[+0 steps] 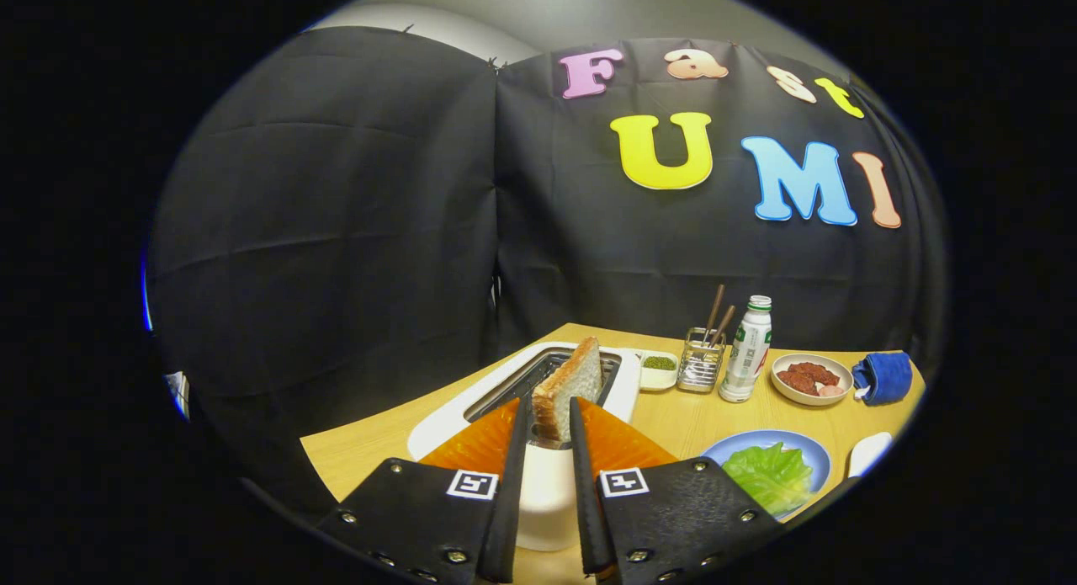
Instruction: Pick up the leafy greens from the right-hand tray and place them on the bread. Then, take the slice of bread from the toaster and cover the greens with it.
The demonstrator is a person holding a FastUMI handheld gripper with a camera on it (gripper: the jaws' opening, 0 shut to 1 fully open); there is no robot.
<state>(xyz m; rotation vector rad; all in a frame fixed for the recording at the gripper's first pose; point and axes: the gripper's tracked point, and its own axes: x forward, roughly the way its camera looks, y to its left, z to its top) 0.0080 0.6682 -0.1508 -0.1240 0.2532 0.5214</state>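
Wood table (698,421), black cloth wall behind. Lower centre: white toaster (547,484), long axis running away from the camera. Bread slice (570,387) stands on edge in its slot, top tilted back-right. Gripper (548,417) clenched on the slice, one finger on each face. Right of it: metal holder with chopsticks (701,362), white bottle (746,349), label unreadable. Lower right: leafy greens (770,475) on blue plate (812,450).

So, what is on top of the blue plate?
On the blue plate, a green leaf covers what is under it. Gripper fingers close on the bread slice in the toaster.
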